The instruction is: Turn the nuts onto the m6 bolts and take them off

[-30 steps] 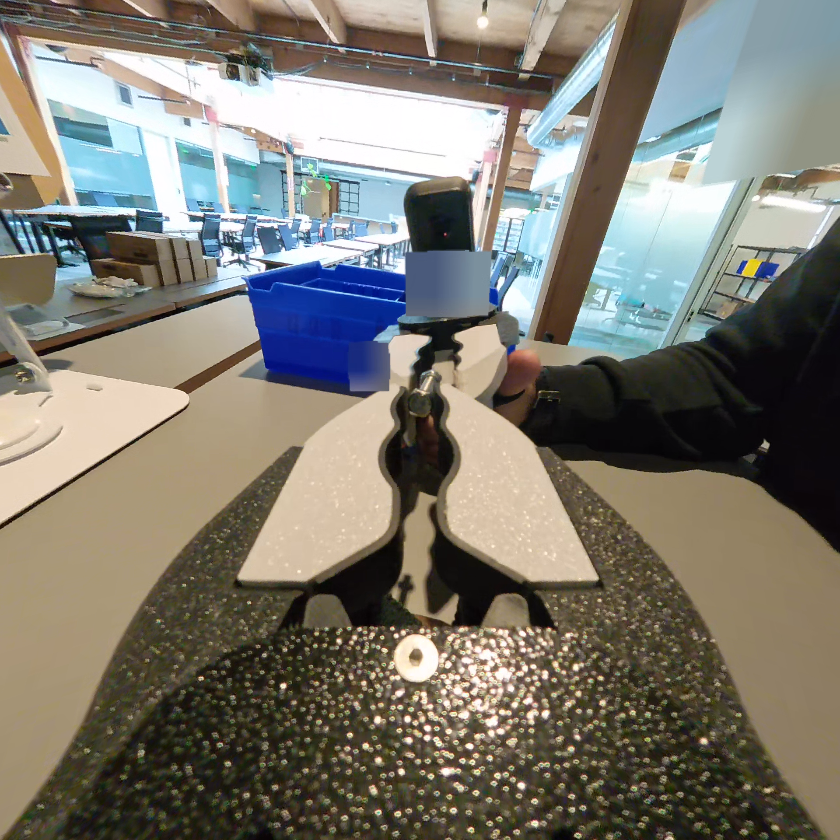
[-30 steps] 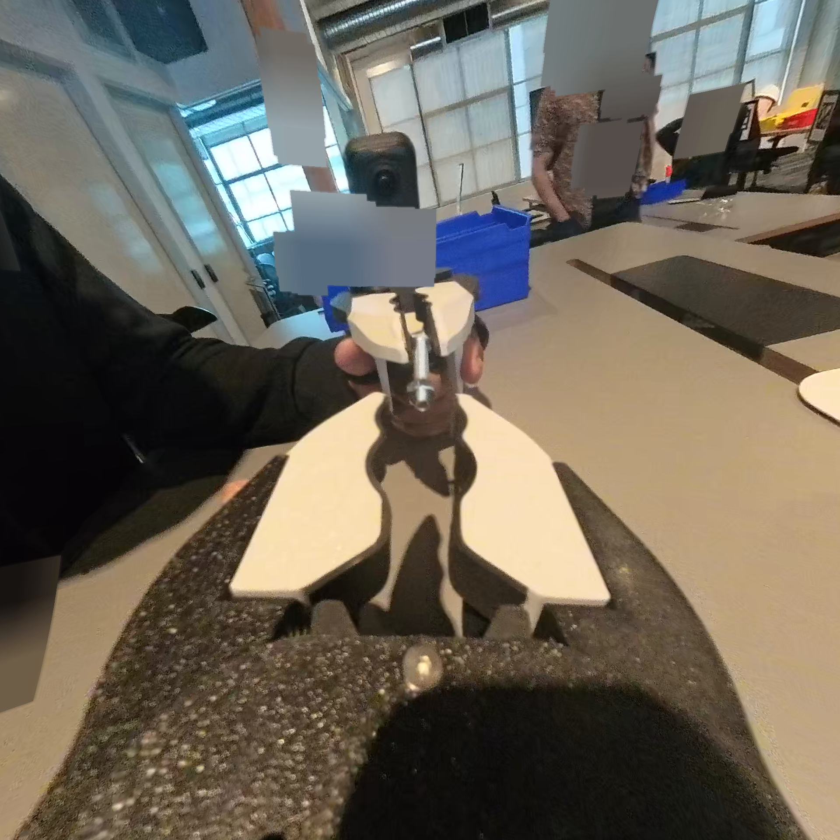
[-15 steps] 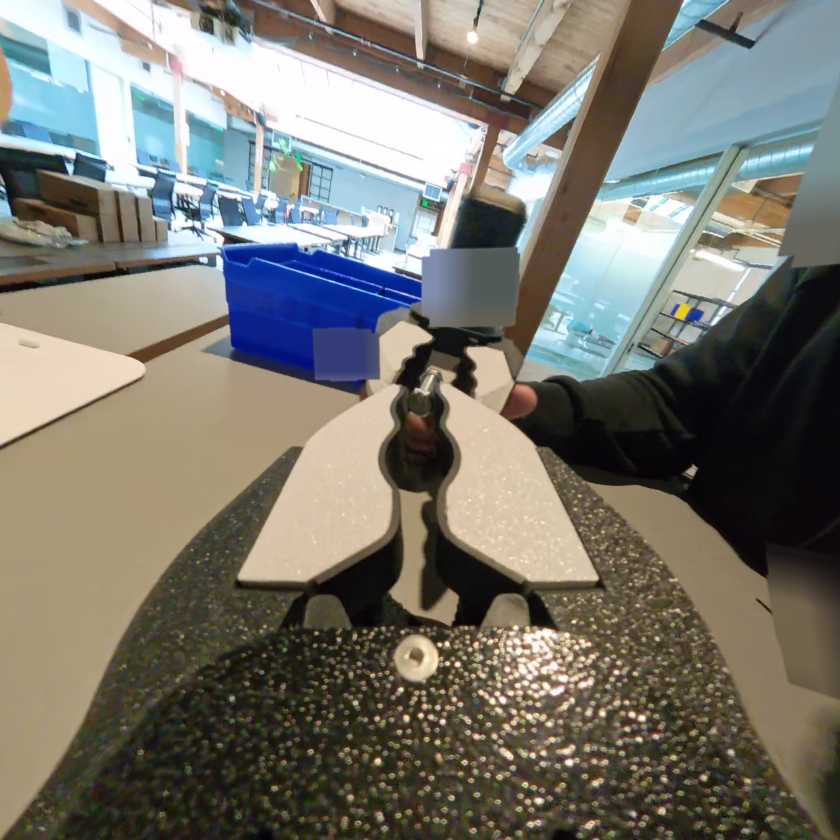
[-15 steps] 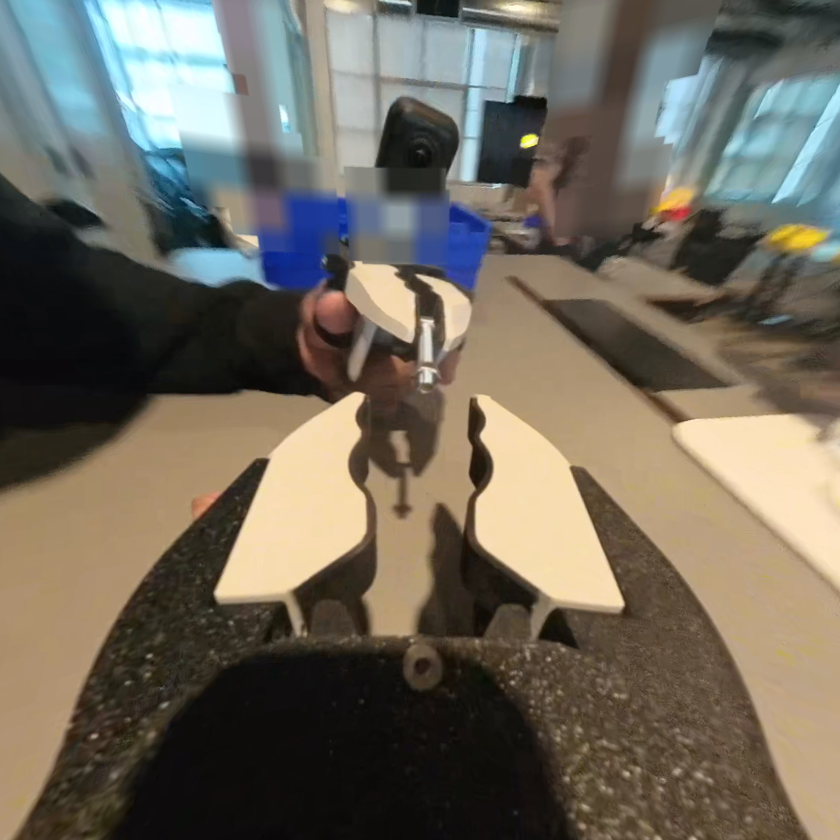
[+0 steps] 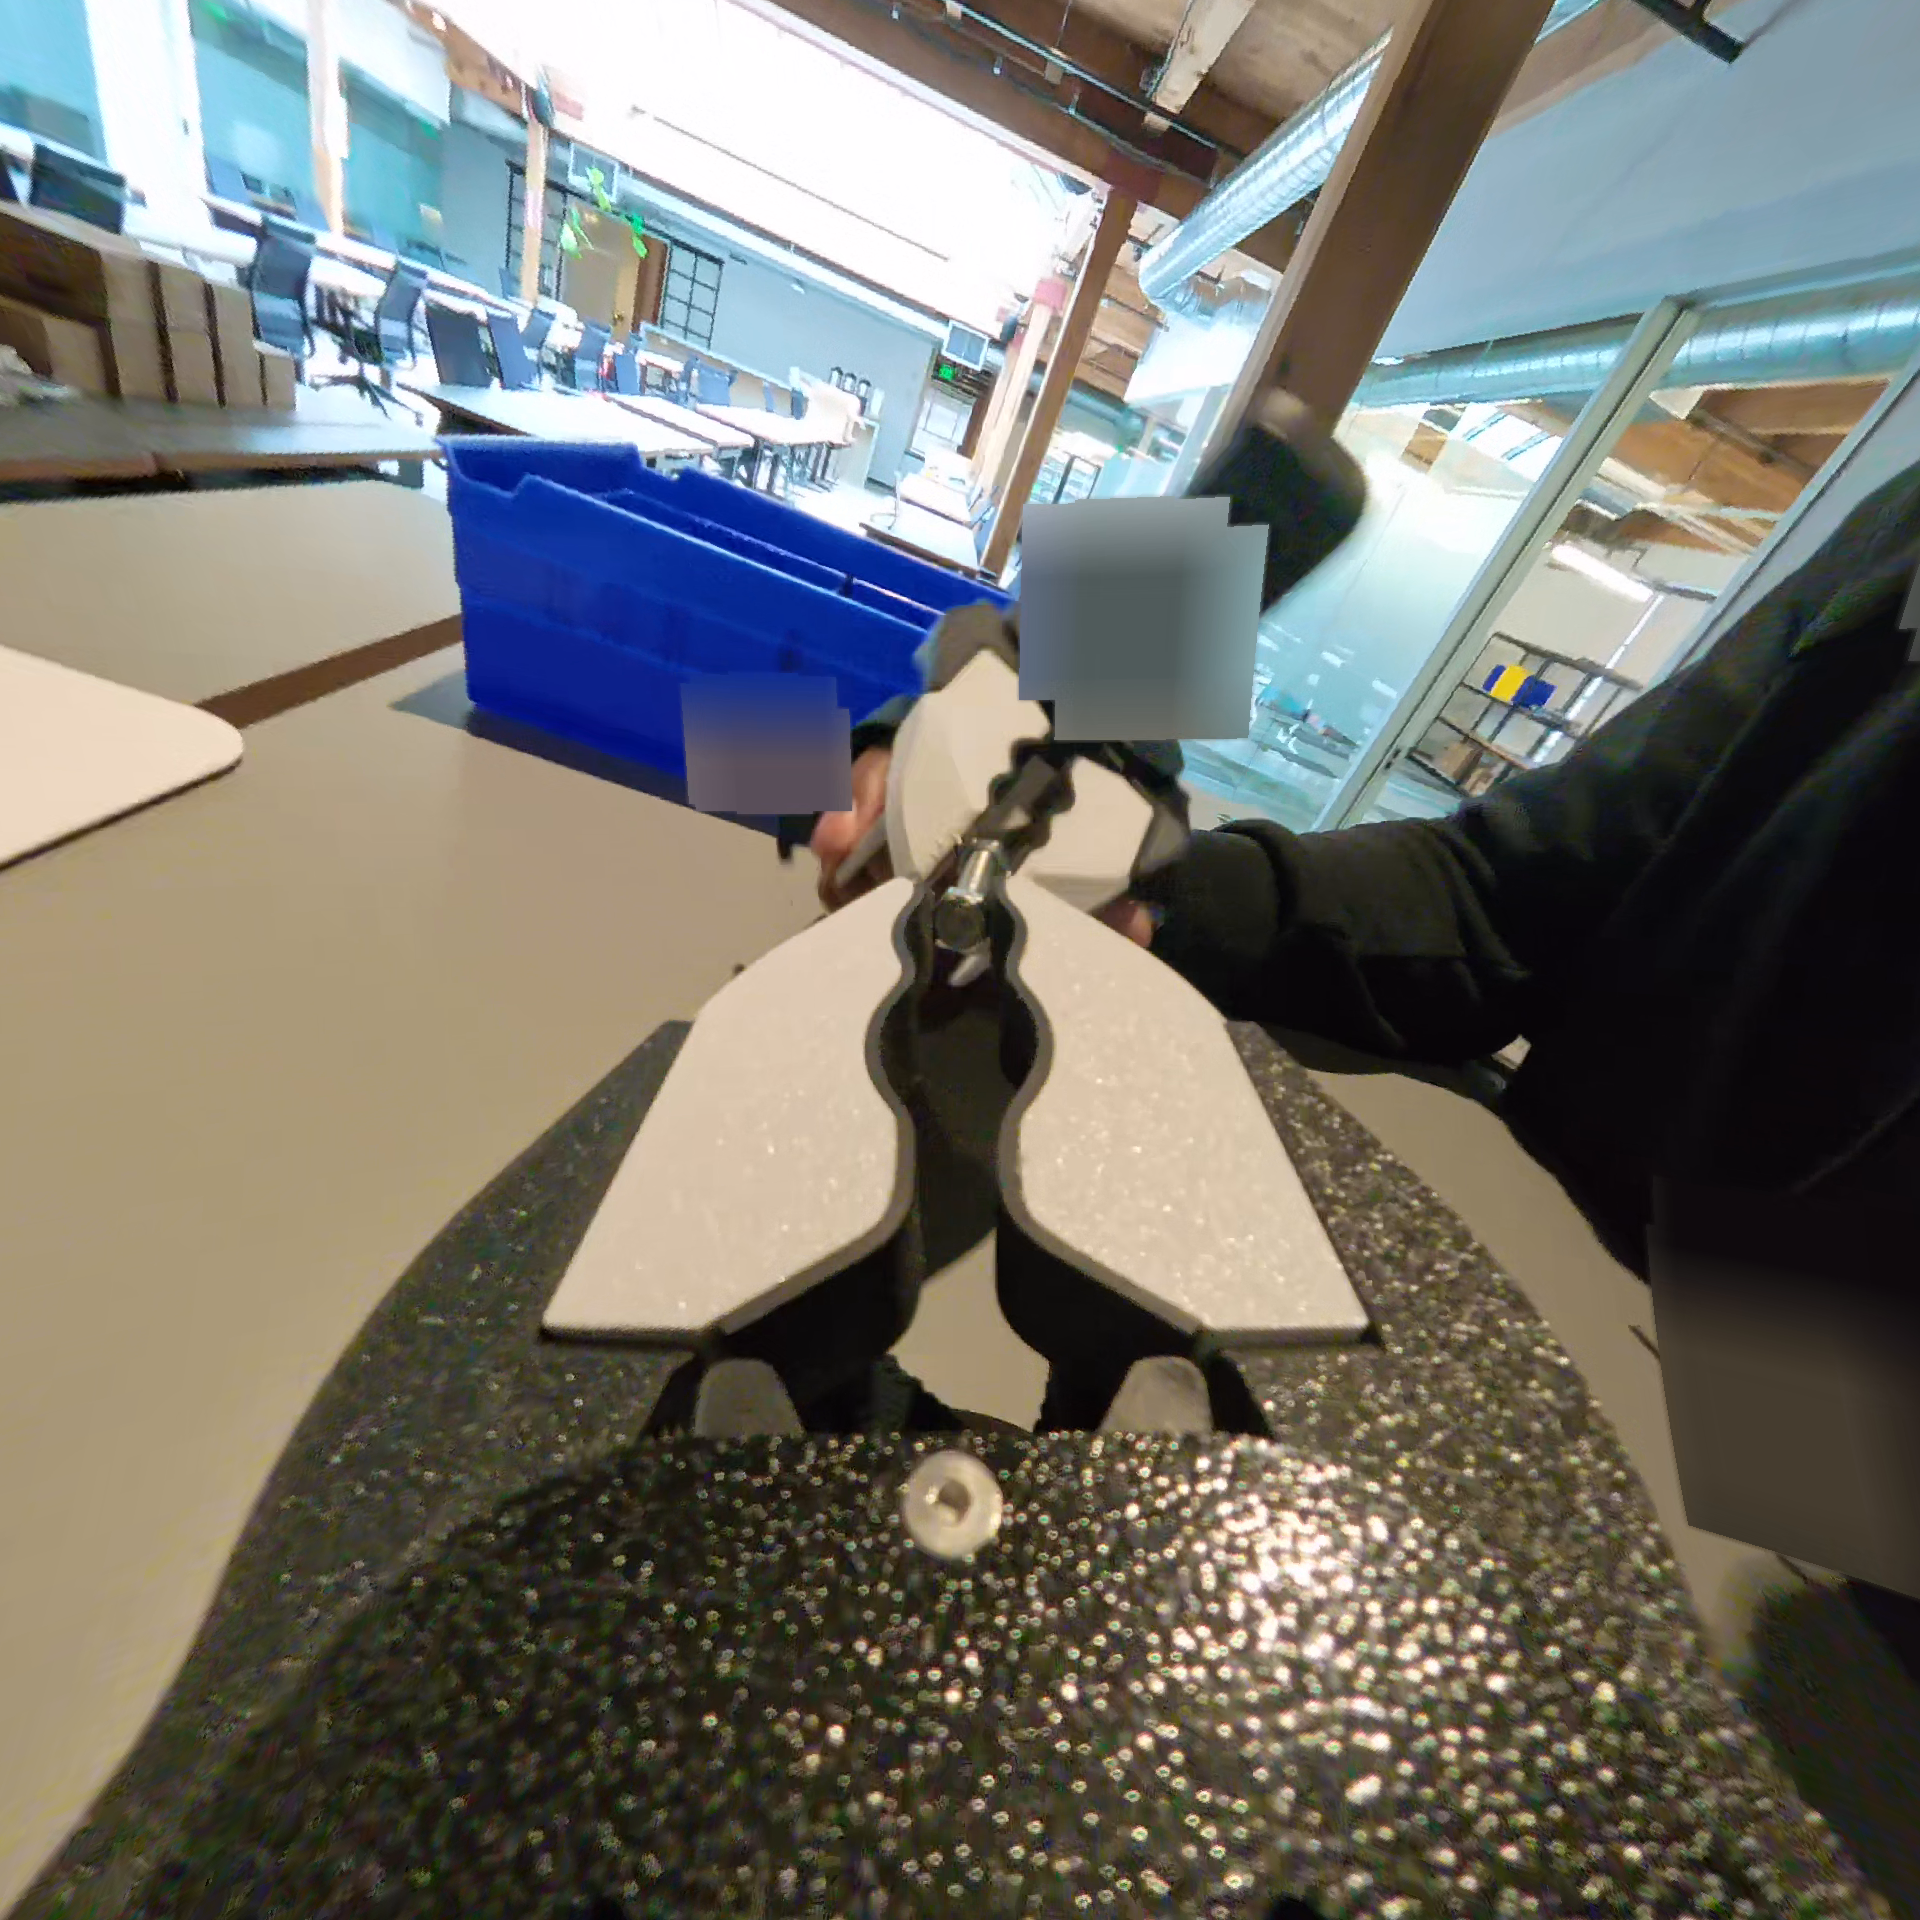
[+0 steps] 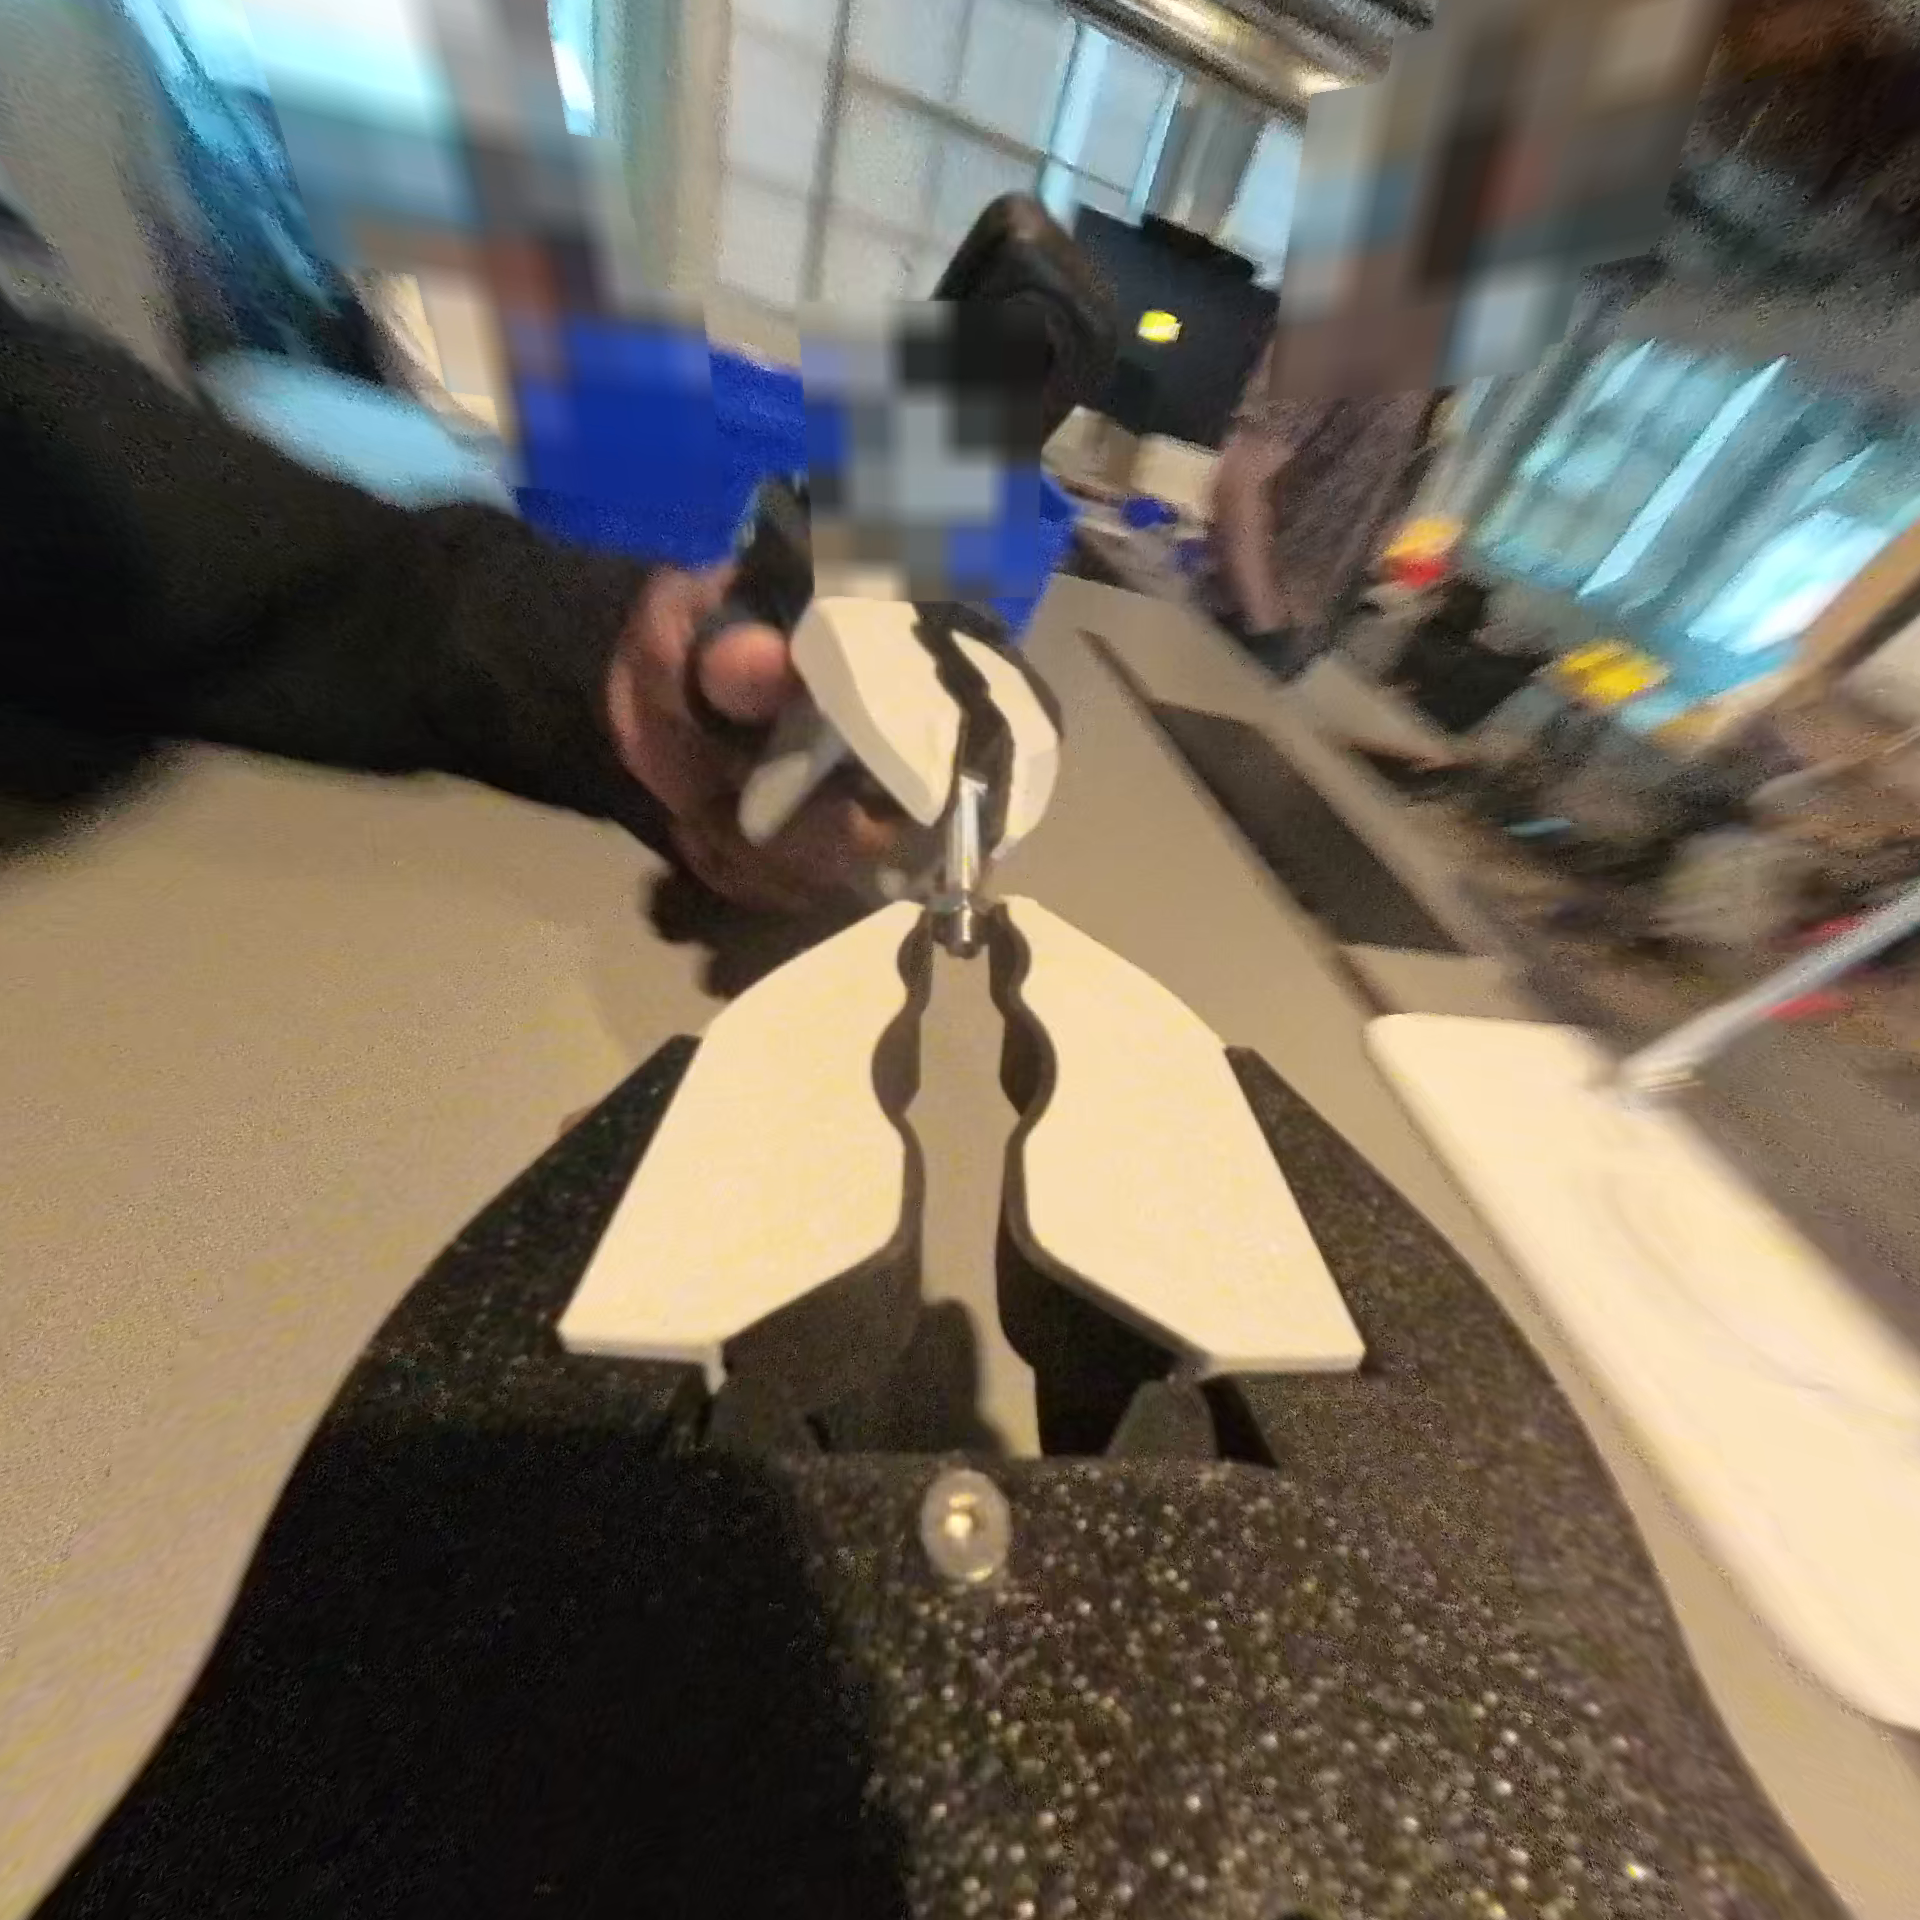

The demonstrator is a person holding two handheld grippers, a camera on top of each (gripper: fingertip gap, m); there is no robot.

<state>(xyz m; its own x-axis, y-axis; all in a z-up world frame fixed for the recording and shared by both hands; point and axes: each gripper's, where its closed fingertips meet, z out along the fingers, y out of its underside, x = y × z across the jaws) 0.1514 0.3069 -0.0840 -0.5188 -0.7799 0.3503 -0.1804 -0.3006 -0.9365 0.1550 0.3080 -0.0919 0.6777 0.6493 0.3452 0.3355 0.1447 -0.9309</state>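
Observation:
My left gripper (image 5: 961,914) is shut on the head end of a silver bolt (image 5: 958,928) and holds it above the grey table. The bolt points away toward my right gripper (image 5: 997,847), which faces it tip to tip. A nut (image 5: 982,864) sits on the bolt between the two. In the blurred right wrist view my right gripper (image 6: 961,920) is closed around the nut (image 6: 958,928). The bolt's shaft (image 6: 968,821) runs up into the left gripper (image 6: 971,764) behind it. A hand holds each gripper.
A blue bin (image 5: 623,592) stands on the grey table (image 5: 364,987) behind the grippers. A white board (image 5: 94,748) lies at the left and also shows at the right of the right wrist view (image 6: 1662,1247). A dark sleeve (image 5: 1558,883) reaches in from the right.
My right gripper was open and back from the bolt half a second ago; now it is closed on the nut again. Both grippers have tilted. The left stays shut on the bolt.

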